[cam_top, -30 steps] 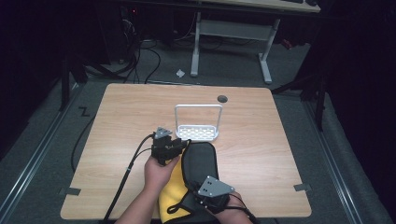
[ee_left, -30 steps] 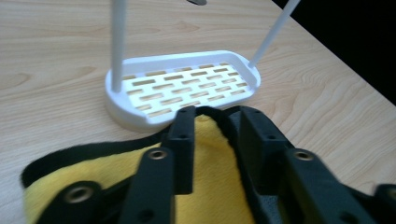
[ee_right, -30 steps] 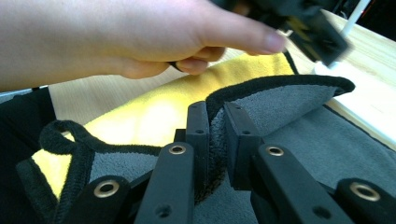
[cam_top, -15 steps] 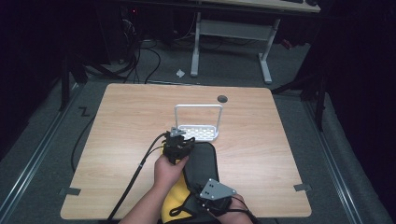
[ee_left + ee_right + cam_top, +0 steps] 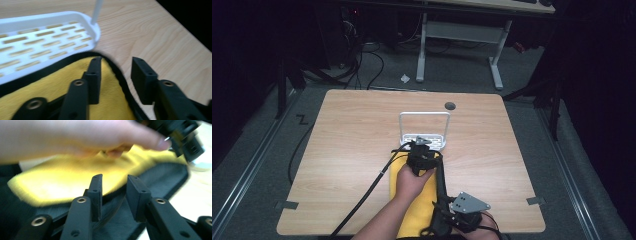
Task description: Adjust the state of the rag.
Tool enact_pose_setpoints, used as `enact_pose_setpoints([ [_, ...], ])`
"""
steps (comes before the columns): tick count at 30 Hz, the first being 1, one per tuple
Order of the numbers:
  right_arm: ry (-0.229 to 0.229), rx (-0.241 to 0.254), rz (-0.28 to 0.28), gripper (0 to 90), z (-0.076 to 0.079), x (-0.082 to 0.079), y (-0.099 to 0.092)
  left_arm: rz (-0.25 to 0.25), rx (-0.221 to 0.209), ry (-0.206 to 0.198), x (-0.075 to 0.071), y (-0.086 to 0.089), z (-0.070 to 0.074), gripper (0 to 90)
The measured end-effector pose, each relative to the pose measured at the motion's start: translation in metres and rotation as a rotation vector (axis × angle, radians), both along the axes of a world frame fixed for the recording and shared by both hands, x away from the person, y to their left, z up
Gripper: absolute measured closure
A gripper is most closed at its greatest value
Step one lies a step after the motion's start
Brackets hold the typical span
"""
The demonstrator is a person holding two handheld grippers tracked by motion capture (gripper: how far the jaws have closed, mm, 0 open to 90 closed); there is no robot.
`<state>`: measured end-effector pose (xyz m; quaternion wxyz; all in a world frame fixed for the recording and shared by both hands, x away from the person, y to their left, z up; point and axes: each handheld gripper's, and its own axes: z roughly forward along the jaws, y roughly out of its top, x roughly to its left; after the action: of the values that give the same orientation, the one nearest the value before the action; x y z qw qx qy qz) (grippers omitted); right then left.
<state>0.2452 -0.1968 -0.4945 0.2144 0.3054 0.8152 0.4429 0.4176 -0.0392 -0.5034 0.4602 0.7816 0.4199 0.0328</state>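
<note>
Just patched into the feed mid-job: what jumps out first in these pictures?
A bright yellow fleece cloth with a black border lies on the near middle of the light wooden table, its far edge beside a white slotted plastic rack with a hoop handle. The left gripper hovers with open jaws over that far corner of the cloth. The right gripper, jaws open too, sits low at the cloth's near end.

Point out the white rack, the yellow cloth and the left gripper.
white rack [image 5: 37, 45], left gripper view, on its slotted base.
yellow cloth [image 5: 417, 207], high view, on its bare middle.
left gripper [image 5: 116, 75], left gripper view, midway between its open jaws.
</note>
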Motion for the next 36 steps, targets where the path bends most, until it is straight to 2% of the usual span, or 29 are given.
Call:
enact_pose_setpoints([
  [4, -0.012, 0.029, -0.034, 66.2, 0.005, 0.005, -0.010, -0.010, -0.008, -0.029, -0.004, 0.000, 0.004, 50.6],
  [7, -0.003, 0.022, -0.049, 66.6, 0.002, 0.009, -0.013, 0.008, -0.017, -0.054, -0.008, 0.009, 0.006, 49.9],
  [10, 0.005, 0.019, -0.056, 66.9, -0.001, 0.012, -0.013, 0.020, -0.005, -0.077, -0.012, 0.017, 0.007, 49.9],
  [12, 0.015, 0.015, -0.056, 66.9, -0.003, 0.015, -0.013, 0.034, 0.002, -0.100, -0.015, 0.027, 0.007, 48.8],
  [13, 0.018, 0.014, -0.059, 66.9, -0.004, 0.015, -0.013, 0.038, 0.020, -0.124, -0.017, 0.033, 0.007, 48.7],
  [14, 0.021, 0.011, -0.058, 65.9, -0.005, 0.016, -0.012, 0.044, 0.032, -0.134, -0.020, 0.046, 0.006, 47.1],
  [15, 0.021, 0.011, -0.058, 65.9, -0.005, 0.016, -0.012, 0.044, 0.032, -0.134, -0.020, 0.046, 0.006, 46.3],
  [17, 0.029, 0.005, -0.064, 64.2, -0.007, 0.017, -0.010, 0.054, 0.042, -0.130, -0.024, 0.060, 0.004, 45.9],
  [18, 0.031, 0.000, -0.063, 63.8, -0.008, 0.018, -0.010, 0.064, 0.044, -0.142, -0.029, 0.075, 0.003, 45.6],
  [19, 0.031, 0.000, -0.063, 63.8, -0.008, 0.018, -0.010, 0.064, 0.044, -0.142, -0.029, 0.075, 0.003, 45.5],
  [20, 0.032, -0.002, -0.066, 63.5, -0.010, 0.019, -0.009, 0.070, 0.067, -0.150, -0.035, 0.090, 0.003, 45.6],
  [22, 0.034, -0.009, -0.064, 62.7, -0.012, 0.019, -0.008, 0.067, 0.083, -0.141, -0.041, 0.104, 0.002, 43.7],
  [26, 0.044, -0.028, -0.064, 61.2, -0.017, 0.022, -0.007, 0.068, 0.075, -0.149, -0.057, 0.132, -0.001, 43.1],
  [27, 0.044, -0.028, -0.064, 61.2, -0.017, 0.022, -0.007, 0.068, 0.075, -0.149, -0.057, 0.132, -0.001, 42.9],
  [28, 0.049, -0.026, -0.074, 60.6, -0.018, 0.024, -0.007, 0.073, 0.070, -0.132, -0.064, 0.142, -0.004, 42.7],
  [31, 0.054, -0.015, -0.090, 61.0, -0.019, 0.028, -0.008, 0.079, 0.075, -0.134, -0.072, 0.151, -0.009, 44.0],
  [34, 0.048, -0.016, -0.102, 61.8, -0.020, 0.032, -0.009, 0.074, 0.076, -0.137, -0.075, 0.153, -0.013, 43.7],
  [35, 0.051, -0.023, -0.115, 62.7, -0.020, 0.039, -0.011, 0.053, 0.082, -0.113, -0.073, 0.153, -0.016, 42.6],
  [36, 0.052, -0.024, -0.122, 63.7, -0.021, 0.042, -0.011, 0.053, 0.081, -0.105, -0.072, 0.153, -0.017, 42.3],
])
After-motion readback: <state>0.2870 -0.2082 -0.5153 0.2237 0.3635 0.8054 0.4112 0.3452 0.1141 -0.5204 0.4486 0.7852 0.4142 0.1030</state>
